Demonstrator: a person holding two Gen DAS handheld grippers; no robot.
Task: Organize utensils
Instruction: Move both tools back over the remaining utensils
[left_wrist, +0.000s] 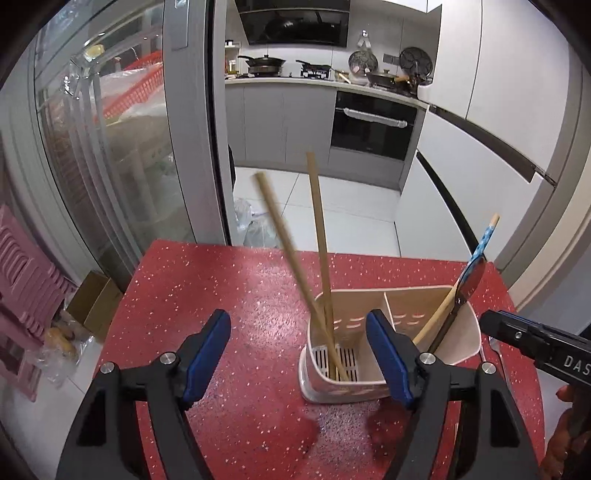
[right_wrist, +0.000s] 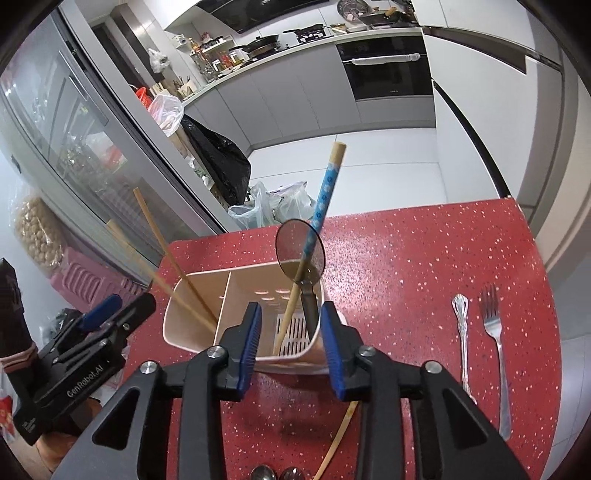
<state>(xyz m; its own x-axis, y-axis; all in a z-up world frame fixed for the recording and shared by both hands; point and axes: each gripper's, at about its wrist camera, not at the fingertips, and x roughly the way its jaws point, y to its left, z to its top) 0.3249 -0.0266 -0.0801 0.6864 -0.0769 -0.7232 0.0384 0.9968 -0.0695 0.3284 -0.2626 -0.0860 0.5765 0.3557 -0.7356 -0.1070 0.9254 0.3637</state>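
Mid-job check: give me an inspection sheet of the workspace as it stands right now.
Surface: red speckled table, dry as far as visible.
Job's things: beige utensil holder with two chopsticks in one compartment; blue-handled utensil and black spoon in the other. Fork and silver handle lie flat beside the holder.
Clutter: two spoon bowls and a wooden stick at the near edge.
Grippers: left gripper open, empty; right gripper open, empty.
Cables: nothing seen.
Surroundings: kitchen, oven, plastic bags on floor.

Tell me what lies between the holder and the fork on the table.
In the right wrist view, a silver ornate utensil handle lies between the holder and the fork, on the red table. The rest is bare.
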